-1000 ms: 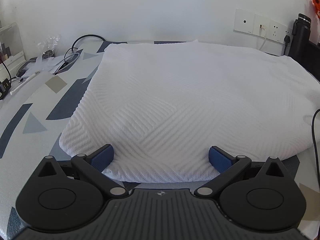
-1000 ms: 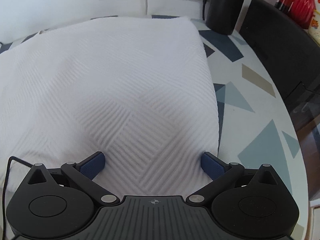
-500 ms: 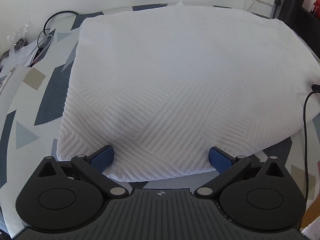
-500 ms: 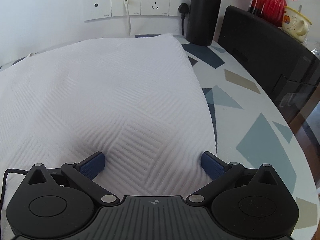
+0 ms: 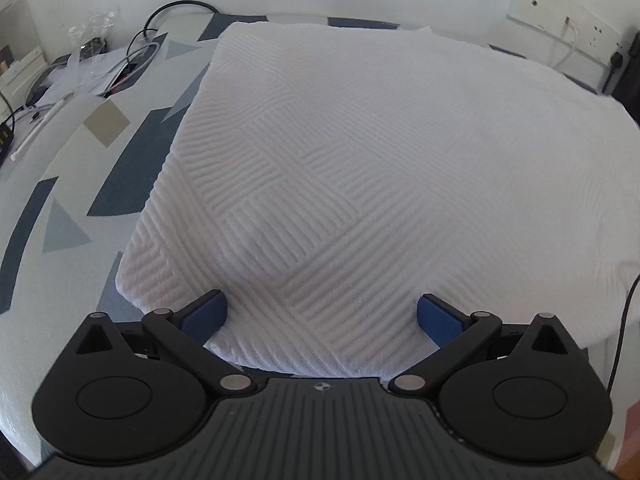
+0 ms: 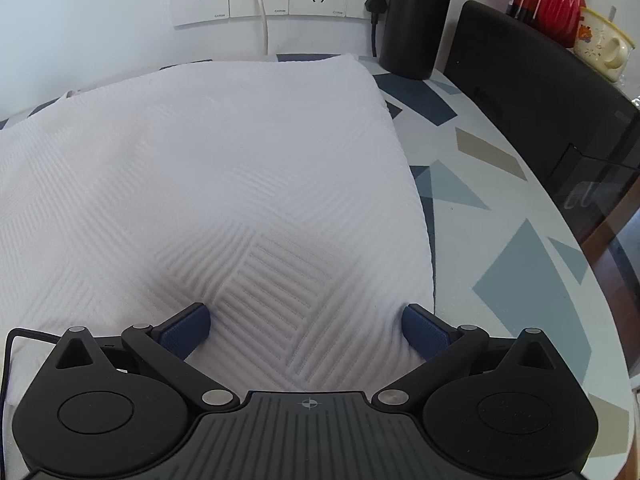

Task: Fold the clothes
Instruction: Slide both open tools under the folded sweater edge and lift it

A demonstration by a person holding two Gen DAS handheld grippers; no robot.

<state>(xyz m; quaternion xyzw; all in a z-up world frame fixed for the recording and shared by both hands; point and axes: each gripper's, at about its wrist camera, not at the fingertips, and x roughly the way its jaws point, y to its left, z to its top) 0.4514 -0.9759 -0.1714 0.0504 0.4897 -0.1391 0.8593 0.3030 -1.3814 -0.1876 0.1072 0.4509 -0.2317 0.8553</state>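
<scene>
The white textured garment (image 5: 400, 152) lies flat across the patterned table (image 5: 60, 184), its near edge between the spread pads of the released left gripper (image 5: 322, 316) and right gripper (image 6: 306, 322), so a shallow pinch could miss lower layers.

Bare tabletop (image 6: 500, 240) rightward; bottle (image 6: 416, 20), chair (image 6: 540, 92) — beyond

left hand-held gripper (image 5: 322, 316) and right hand-held gripper (image 6: 306, 326) alike, black ribbed housings, round side discs, silver pivot screws, blue ridged pads (image 5: 438, 320), crosshair mark
</scene>
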